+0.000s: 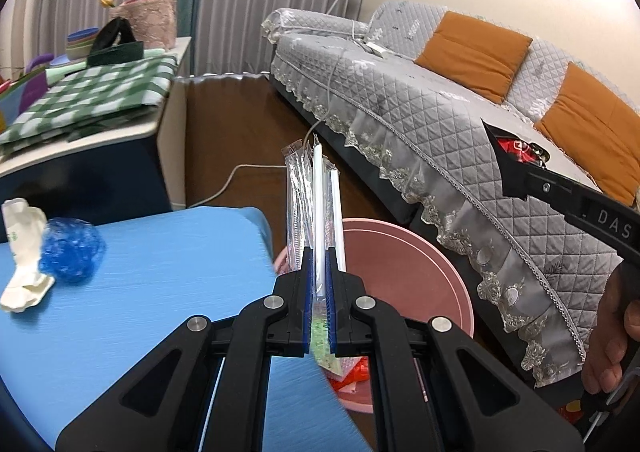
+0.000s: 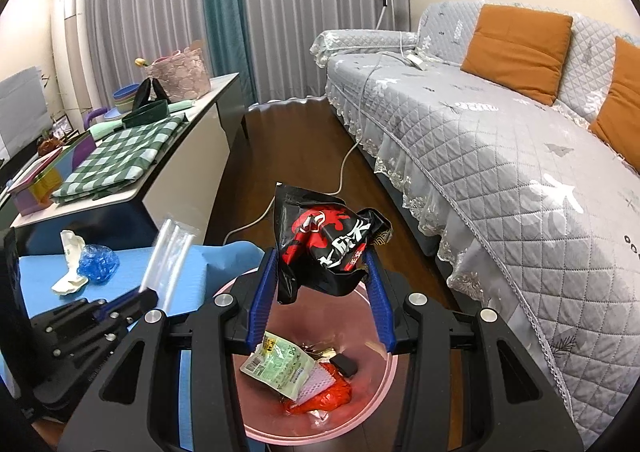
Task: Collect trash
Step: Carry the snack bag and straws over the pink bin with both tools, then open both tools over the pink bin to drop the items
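Left gripper (image 1: 319, 284): pressed together on a clear straw packet (image 1: 314, 192), held over the counter's edge beside the pink bin (image 1: 448, 272).
Right gripper (image 2: 323, 276): pinching a crumpled black-and-red snack bag (image 2: 324, 244) directly above the bin (image 2: 384, 376).
Bin contents: a green wrapper (image 2: 280, 366) and red plastic already lie inside.
Still on counter: a white crumpled wrapper (image 1: 22, 252) and a blue plastic wad (image 1: 72, 250).
Risk: released now, the long straw packet could catch the rim and fall to the floor; the light bag could drift wide.
Surface: blue counter (image 1: 140, 292), smooth.
Room: wooden floor, grey quilted sofa (image 1: 440, 132) with orange cushions, curtains behind.
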Demonstrator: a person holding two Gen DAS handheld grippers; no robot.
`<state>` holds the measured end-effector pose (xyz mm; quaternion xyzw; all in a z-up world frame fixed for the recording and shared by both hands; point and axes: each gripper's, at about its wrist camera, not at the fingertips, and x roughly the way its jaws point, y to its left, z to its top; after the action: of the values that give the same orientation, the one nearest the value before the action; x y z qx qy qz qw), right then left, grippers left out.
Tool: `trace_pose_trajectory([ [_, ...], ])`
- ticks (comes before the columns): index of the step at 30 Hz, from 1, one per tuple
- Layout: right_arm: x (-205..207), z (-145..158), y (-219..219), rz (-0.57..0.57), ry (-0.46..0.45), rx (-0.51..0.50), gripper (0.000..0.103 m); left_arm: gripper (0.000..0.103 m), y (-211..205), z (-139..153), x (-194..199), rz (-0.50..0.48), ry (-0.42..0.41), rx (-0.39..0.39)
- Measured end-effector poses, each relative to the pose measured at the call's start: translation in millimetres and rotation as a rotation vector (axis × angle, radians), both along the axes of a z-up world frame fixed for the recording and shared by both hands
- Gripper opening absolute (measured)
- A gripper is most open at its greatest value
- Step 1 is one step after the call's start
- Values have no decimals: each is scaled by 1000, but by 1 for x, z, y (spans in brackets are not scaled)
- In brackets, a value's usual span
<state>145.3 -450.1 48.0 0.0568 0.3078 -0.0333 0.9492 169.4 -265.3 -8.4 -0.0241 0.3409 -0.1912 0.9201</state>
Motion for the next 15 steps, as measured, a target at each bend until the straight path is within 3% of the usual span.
trace_pose_trajectory([
  [15,9,-9,-9,-22,18,34,46,6,-21,-14,8,-31,28,11],
])
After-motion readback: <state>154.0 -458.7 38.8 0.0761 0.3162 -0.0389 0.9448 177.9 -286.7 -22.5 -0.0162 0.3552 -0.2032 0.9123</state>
